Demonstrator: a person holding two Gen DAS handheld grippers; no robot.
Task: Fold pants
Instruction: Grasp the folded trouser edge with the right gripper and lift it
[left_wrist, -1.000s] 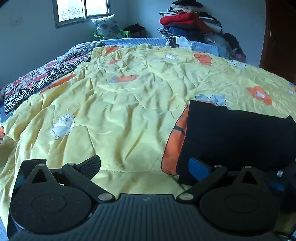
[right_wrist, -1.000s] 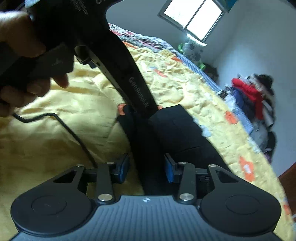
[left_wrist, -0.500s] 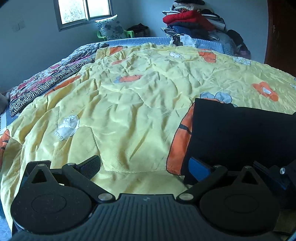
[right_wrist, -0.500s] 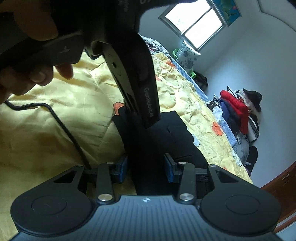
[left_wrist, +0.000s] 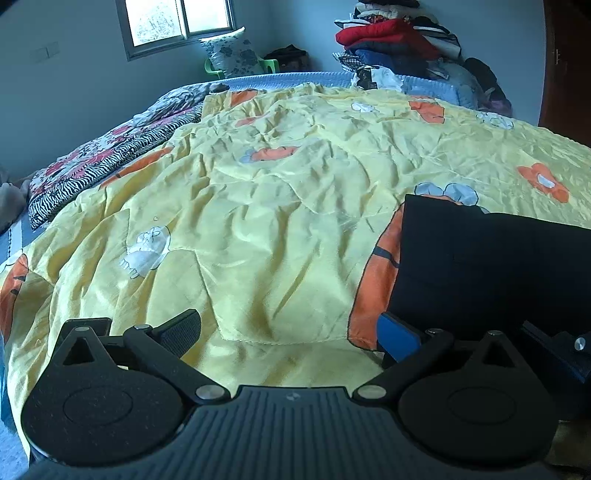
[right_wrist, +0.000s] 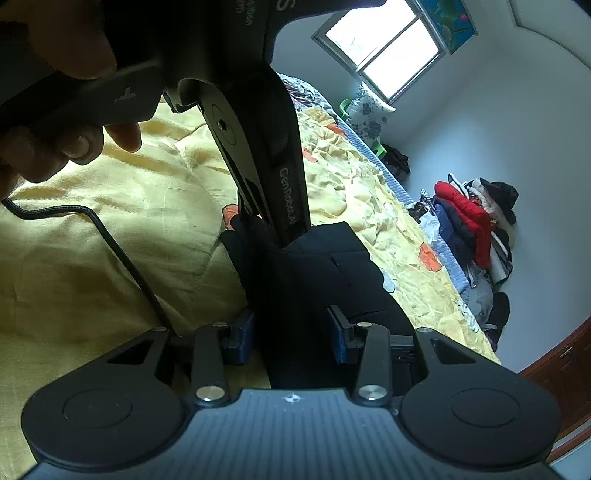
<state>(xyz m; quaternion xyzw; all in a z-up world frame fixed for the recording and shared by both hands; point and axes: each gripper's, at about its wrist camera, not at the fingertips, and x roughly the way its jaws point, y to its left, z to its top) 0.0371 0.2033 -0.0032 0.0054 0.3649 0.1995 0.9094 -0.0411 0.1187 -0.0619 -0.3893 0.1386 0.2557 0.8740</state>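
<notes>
The left gripper (left_wrist: 290, 332) has its fingers spread wide over the yellow quilt (left_wrist: 258, 221) on the bed, grasping nothing; the folded black pants (left_wrist: 491, 266) lie just beyond and beside its right finger. The right gripper (right_wrist: 291, 336) has a fold of the pants (right_wrist: 306, 280) running between its fingers, but whether they pinch it I cannot tell. Ahead of those fingers, the left gripper's body (right_wrist: 273, 155) and the hand (right_wrist: 48, 122) holding it reach down to the pants' far corner.
</notes>
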